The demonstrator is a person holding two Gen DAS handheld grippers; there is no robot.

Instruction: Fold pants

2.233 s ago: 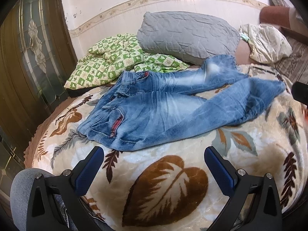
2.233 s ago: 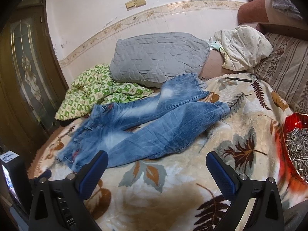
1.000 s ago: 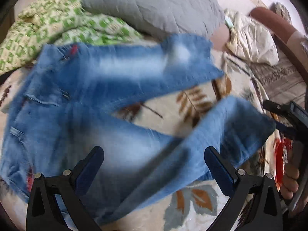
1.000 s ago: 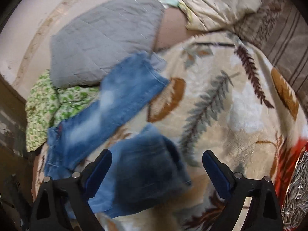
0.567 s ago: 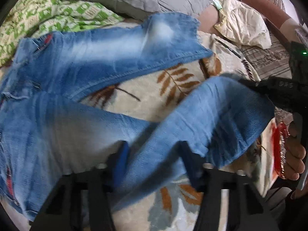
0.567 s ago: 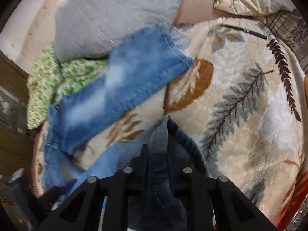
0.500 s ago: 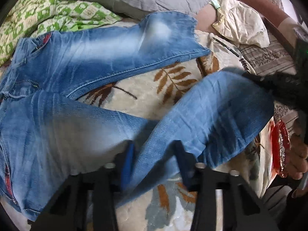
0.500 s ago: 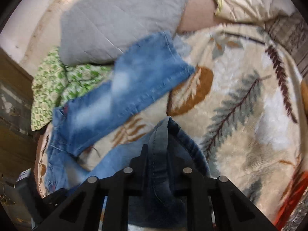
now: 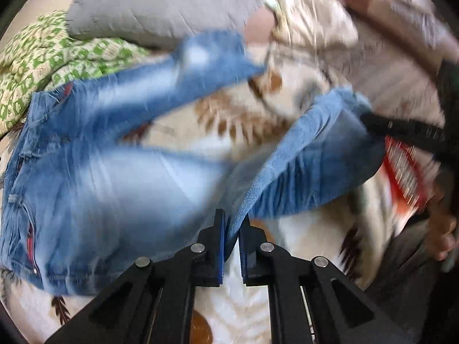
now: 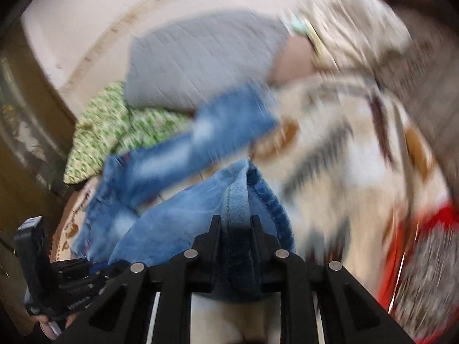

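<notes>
The bed (image 9: 287,301), under a cream leaf-print blanket, carries everything here. A grey pillow (image 9: 160,3) and a green checked quilt (image 9: 37,57) lie at its far side. The jeans (image 9: 94,177) are spread across the blanket, waistband to the left, legs splayed apart to the right. Denim like this looks heavy and limp: it should drape rather than hold shape, and seams and hems likely give the surest hold. The left gripper (image 9: 231,236) has just been closing and now pinches the near leg's edge around the knee. The right gripper (image 10: 235,229) has clamped down too, grasping the bunched hem of that same leg, which looks lifted off the blanket.
</notes>
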